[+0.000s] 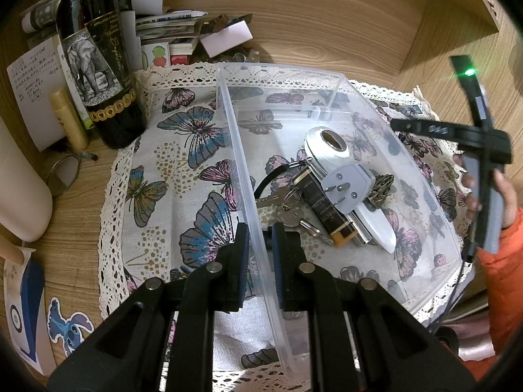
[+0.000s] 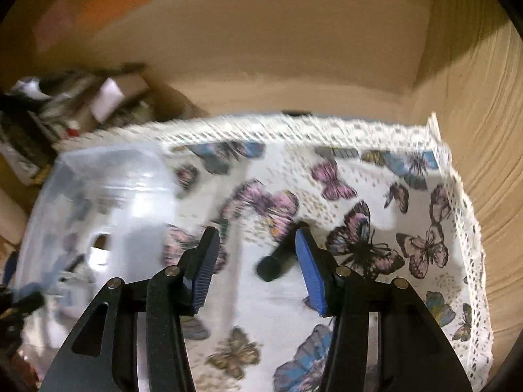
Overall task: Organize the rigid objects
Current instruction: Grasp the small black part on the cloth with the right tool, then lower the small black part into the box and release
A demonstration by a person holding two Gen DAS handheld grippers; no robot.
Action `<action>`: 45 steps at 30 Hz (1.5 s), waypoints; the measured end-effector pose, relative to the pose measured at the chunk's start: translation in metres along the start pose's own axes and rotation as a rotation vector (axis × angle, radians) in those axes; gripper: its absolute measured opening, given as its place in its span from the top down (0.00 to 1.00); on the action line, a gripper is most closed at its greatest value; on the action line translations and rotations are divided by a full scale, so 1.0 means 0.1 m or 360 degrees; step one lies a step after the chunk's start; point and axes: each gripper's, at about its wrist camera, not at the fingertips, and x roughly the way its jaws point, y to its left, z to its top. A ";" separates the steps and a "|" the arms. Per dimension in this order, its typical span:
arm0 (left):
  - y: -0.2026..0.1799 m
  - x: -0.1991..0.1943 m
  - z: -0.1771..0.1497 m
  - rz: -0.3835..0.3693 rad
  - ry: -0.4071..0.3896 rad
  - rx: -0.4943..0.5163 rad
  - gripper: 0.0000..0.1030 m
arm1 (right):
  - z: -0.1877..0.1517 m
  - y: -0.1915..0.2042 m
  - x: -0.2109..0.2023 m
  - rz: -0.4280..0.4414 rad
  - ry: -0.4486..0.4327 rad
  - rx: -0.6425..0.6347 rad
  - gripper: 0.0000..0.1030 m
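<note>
A clear plastic bin (image 1: 340,78) sits on a butterfly-print cloth (image 1: 183,163). It holds a white tape roll (image 1: 328,145), a white plug (image 1: 348,189), a dark battery (image 1: 327,209), keys (image 1: 287,209) and a white knife-like piece (image 1: 379,228). My left gripper (image 1: 260,254) is shut on the bin's left wall (image 1: 242,163). My right gripper (image 2: 256,258) is open above the cloth (image 2: 359,196), a small black cylinder (image 2: 278,261) lying between its fingers. The right gripper also shows in the left wrist view (image 1: 483,150), held by a hand. The bin appears blurred in the right wrist view (image 2: 108,202).
A dark wine bottle (image 1: 98,65), a yellow tube (image 1: 68,117), notes and stacked papers (image 1: 170,29) crowd the back left. A cream container (image 1: 19,189) stands at the left. Wooden walls (image 1: 327,19) close the back and right.
</note>
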 end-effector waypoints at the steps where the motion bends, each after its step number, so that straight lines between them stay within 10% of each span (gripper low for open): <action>1: 0.01 0.00 0.00 0.0000 0.0000 0.0000 0.87 | 0.00 -0.03 0.09 -0.0020 0.0029 0.0011 0.56; 5: 0.00 0.00 0.00 0.0000 -0.0001 0.0001 0.87 | 0.00 -0.11 0.27 -0.0088 0.0077 0.0032 0.57; 8: 0.00 0.00 0.00 0.0000 -0.0001 0.0000 0.87 | -0.01 -0.10 0.39 -0.0019 0.0162 0.0010 0.80; 33: 0.00 0.01 0.01 0.0004 0.0001 0.0008 0.87 | -0.07 0.70 -0.85 0.0204 -0.0324 -0.0306 0.80; 45: -0.01 0.01 0.01 0.0003 0.0000 0.0007 0.87 | -0.32 1.21 -0.67 0.0354 -0.0200 -0.0495 0.80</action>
